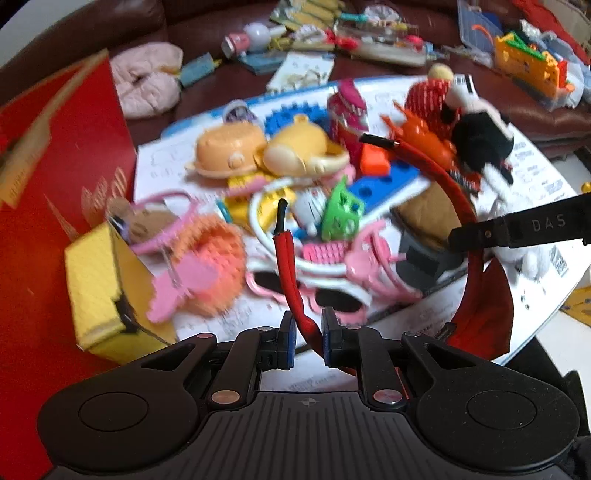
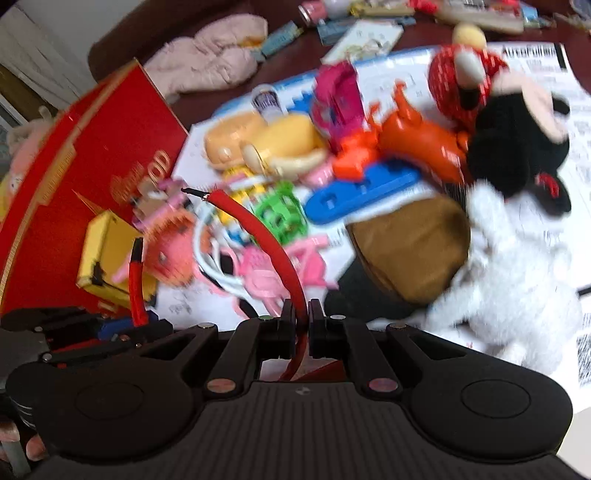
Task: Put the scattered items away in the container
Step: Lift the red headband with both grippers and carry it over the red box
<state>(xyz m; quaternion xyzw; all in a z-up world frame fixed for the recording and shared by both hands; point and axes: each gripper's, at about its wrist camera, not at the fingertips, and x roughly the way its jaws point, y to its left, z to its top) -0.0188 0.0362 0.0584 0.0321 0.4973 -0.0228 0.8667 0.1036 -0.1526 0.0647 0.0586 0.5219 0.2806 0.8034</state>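
Red headband (image 1: 291,273) is clamped in both my grippers: the left gripper (image 1: 308,338) pinches one arm of it at the lower centre of its view, and the right gripper (image 2: 302,321) is clenched on the other arm at the lower centre of its own view. Its black tips stick up over the toy pile (image 1: 306,206) on the white sheet (image 1: 546,184) mid-frame. I see the red box (image 1: 55,206) at the left edge, a yellow box (image 1: 96,291) beside it.

We see a dark brown leather sofa (image 1: 110,26) along the top (cluttered), pale floor (image 1: 565,332) at lower right.
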